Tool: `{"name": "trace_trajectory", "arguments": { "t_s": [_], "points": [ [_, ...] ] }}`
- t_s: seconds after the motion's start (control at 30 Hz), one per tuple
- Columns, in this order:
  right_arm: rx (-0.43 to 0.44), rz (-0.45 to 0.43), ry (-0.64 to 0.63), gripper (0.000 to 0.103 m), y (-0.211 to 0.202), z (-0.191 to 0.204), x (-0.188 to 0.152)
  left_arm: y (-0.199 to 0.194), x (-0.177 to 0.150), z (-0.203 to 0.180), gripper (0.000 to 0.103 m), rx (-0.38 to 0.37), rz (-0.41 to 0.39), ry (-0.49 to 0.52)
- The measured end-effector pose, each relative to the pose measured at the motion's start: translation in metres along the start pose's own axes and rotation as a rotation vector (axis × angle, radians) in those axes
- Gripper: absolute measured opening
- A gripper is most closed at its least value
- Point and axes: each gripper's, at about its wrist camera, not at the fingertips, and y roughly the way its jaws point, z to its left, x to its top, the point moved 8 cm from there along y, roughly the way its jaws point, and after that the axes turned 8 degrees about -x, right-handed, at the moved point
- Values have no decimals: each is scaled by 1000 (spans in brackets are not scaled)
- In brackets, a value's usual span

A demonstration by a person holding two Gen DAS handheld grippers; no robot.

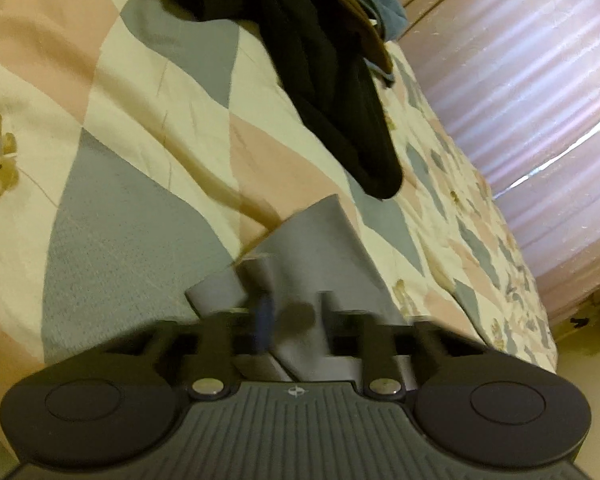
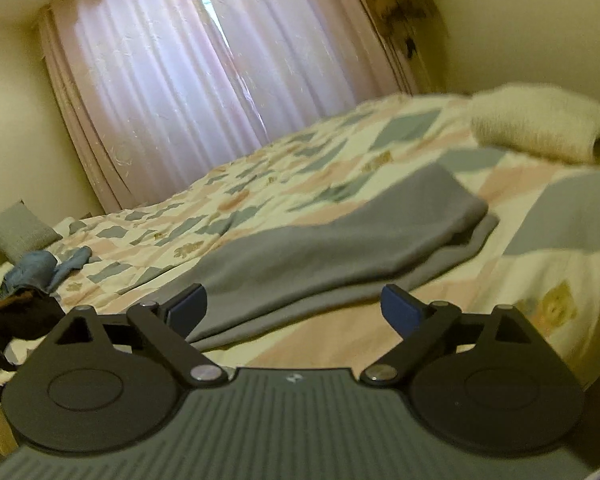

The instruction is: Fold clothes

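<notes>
A bed (image 2: 380, 148) fills both views, spread with a quilt (image 1: 148, 92) of cream, pink and grey-blue diamonds with small bear prints. Behind it, pink pleated curtains (image 2: 172, 80) hang at about 11 o'clock in the right wrist view and run down the 3 o'clock side of the left wrist view.

The grey garment (image 2: 332, 240), the piece being folded, lies flat on the quilt at the centre of the right wrist view, stretching from 7 o'clock toward 2 o'clock, with one layer folded over another at its far end. In the left wrist view a corner of the same grey cloth rises from the 6 o'clock side.

A dark garment (image 1: 332, 92) lies heaped on the quilt at 12 o'clock in the left wrist view, with a blue garment (image 1: 384, 4) just beyond it at 1 o'clock. A cream rolled blanket (image 2: 540, 124) sits at 2 o'clock in the right wrist view, and a grey cushion (image 2: 16, 228) at 9 o'clock.

The left gripper (image 1: 284, 312) is blurred, but its jaws stand closed on the grey cloth, which runs up from between them. The right gripper (image 2: 296, 308) has its jaws spread wide, the blue pads (image 2: 400, 308) apart, nothing pinched; the near edge of the grey garment lies just beyond them.
</notes>
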Motion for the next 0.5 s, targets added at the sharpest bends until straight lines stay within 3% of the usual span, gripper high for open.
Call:
{"name": "trace_trajectory", "arguments": {
  "t_s": [0.1, 0.17, 0.27, 0.37, 0.43, 0.5],
  "points": [
    [-9, 55, 27, 88, 28, -4, 1, -4, 3, 0, 0, 6, -20, 9],
    [-17, 74, 14, 66, 43, -8, 8, -5, 7, 3, 0, 26, -30, 18],
    [-39, 86, -112, 56, 63, -12, 19, 0, 8, 9, 0, 40, 0, 7],
    [-99, 69, -528, 56, 77, 8, 17, 4, 5, 11, 0, 72, 25, 39],
    [-93, 60, -845, 55, 86, 33, 5, 5, 3, 11, 0, 90, 31, 60],
    [-22, 63, -1093, 50, 94, 62, -18, 4, 3, 11, 0, 94, 28, 64]
  ]
}}
